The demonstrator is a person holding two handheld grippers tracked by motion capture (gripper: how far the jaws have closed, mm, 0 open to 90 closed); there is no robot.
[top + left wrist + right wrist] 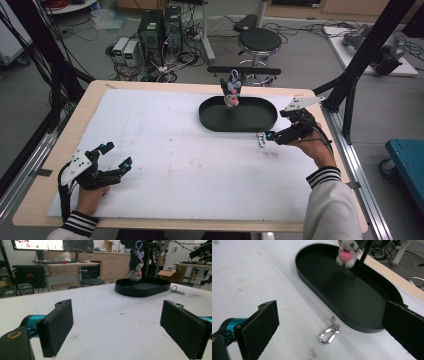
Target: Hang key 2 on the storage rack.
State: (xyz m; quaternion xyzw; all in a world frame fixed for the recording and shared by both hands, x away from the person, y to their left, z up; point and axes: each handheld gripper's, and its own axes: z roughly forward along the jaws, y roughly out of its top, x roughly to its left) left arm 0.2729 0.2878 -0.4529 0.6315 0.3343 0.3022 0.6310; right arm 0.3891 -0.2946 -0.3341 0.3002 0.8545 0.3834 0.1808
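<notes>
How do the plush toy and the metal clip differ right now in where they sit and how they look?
The plush toy hangs upright over the black tray's far end; the metal clip lies flat on the white table cover outside the tray's near wall. The toy is soft and dark-and-white with pink; the clip is small, shiny silver. Neither is gripped.

Setting: a robotics or electronics lab. Indicators — desktop computers (160, 27) standing on the floor amid tangled cables (172, 62), a round stool (259, 41), and black metal frame posts (367, 47) around the tabletop (50, 165). The left gripper view adds a monitor (37, 244), workbenches (66, 265), wooden cabinets (112, 263) and a cardboard box (172, 273) — typical workroom fittings.
</notes>
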